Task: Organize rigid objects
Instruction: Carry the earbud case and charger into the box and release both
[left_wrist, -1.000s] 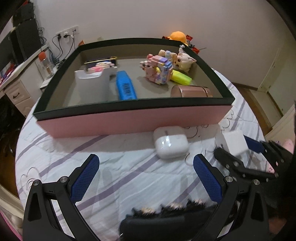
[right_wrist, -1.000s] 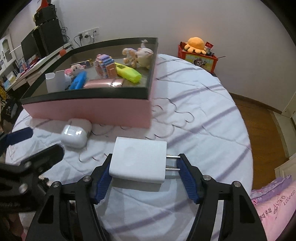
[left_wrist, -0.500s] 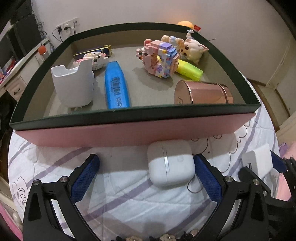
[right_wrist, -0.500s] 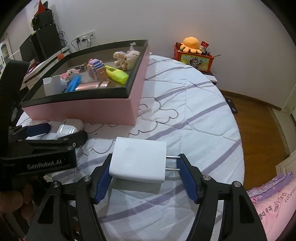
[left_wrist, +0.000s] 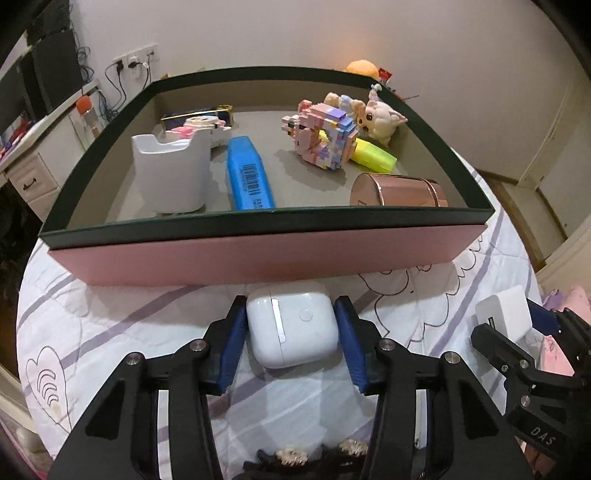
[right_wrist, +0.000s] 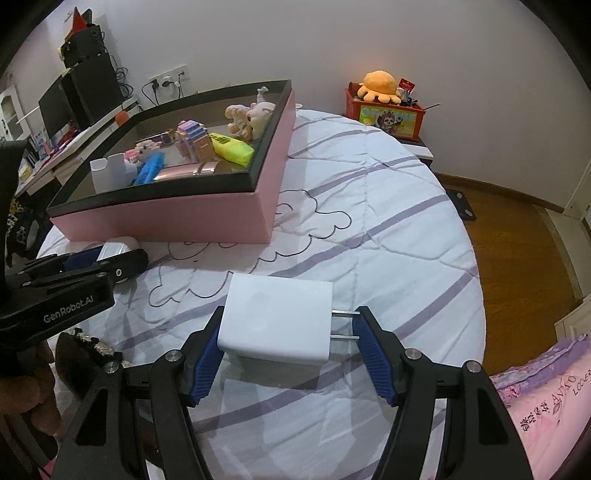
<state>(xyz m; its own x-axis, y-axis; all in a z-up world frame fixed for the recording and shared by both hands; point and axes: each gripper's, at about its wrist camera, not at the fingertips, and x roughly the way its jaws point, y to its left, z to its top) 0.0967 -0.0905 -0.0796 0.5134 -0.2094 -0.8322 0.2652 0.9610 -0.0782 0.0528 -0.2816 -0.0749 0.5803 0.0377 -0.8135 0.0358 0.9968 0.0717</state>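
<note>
Two grippers work our bed: the left gripper (left_wrist: 291, 328) is closing its blue pads around the white earbud case (left_wrist: 291, 325) (just before the pink box (left_wrist: 258, 254)); further right, our right gripper (right_wrist: 286, 350) clamps the white charger (right_wrist: 275, 321), pad against prongs, above the quilt (right_wrist: 369, 221).

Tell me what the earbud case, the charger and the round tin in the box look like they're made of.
Earbud case: likely glossy hard plastic; smooth white shell with bright highlights.
Charger: probably matte white plastic; even, dull surface, with two bare metal prongs.
Tin: looks like polished rose-gold metal, mirror-like reflections; could be metallised plastic.
</note>
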